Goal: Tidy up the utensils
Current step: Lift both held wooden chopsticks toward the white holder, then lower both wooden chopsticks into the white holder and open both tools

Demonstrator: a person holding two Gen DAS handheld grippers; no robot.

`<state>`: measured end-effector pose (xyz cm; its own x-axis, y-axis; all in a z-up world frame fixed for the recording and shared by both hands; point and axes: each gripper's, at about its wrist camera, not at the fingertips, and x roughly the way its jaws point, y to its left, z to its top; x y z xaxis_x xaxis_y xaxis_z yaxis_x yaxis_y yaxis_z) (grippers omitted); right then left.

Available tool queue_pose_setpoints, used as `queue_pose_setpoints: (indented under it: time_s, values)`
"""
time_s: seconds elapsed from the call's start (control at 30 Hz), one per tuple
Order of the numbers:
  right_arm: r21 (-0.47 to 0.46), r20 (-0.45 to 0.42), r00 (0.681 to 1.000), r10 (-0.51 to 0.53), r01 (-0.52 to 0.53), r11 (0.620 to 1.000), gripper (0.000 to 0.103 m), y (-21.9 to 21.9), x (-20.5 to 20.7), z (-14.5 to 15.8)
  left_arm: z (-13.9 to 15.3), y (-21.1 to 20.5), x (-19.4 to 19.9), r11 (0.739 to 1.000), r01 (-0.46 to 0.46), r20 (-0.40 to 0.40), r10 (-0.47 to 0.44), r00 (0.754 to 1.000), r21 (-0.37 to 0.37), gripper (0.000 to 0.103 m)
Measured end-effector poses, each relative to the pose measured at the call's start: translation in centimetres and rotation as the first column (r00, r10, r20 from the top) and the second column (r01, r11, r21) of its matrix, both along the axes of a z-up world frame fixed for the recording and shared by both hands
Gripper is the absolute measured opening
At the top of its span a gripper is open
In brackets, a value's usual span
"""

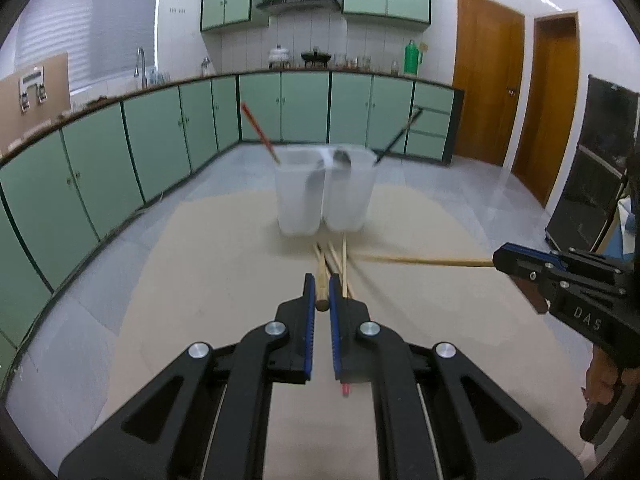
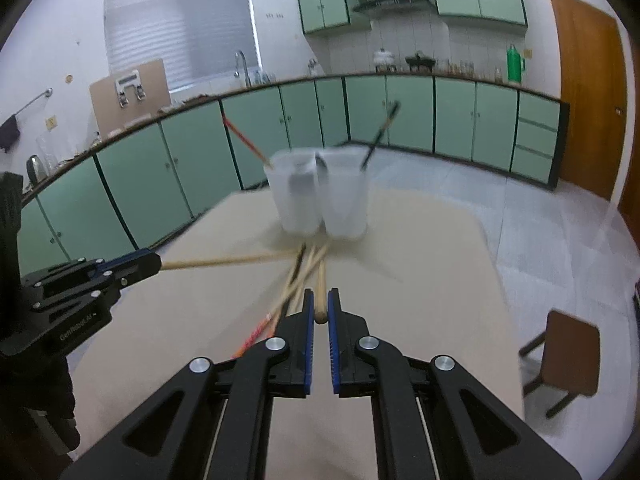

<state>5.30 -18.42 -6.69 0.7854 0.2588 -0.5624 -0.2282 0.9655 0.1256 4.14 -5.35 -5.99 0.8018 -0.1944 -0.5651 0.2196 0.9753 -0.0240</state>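
In the left wrist view my left gripper is shut on the end of a wooden chopstick that points toward two translucent white containers. My right gripper enters from the right, shut on another wooden chopstick. The right wrist view shows the right gripper clamping its chopstick, and the left gripper at the left with its stick. Both sticks are lifted at the held end. Loose chopsticks lie crossed before the containers.
A red chopstick leans out of the left container; a spoon and a black chopstick stand in the right one. The beige table ends at the right, where a brown stool stands. Green cabinets line the far walls.
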Motion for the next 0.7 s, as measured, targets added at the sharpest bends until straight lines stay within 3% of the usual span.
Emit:
queue_pose_setpoints:
  time_s: [0.2,0.7]
  values:
    - [-0.012,0.081,0.996,0.034,-0.033,0.999,0.006,0.2,0.8,4.3,3.6,0.3,0.6,1.0,0.015,0.077,-0.014,0.997,-0.014,0.006]
    - [0.002,0.139,0.986,0.097,-0.099,0.995,0.006,-0.5,2.3,11.1,10.3,-0.3,0.5,0.994,0.105,0.2,-0.097,0.975,-0.029,0.006]
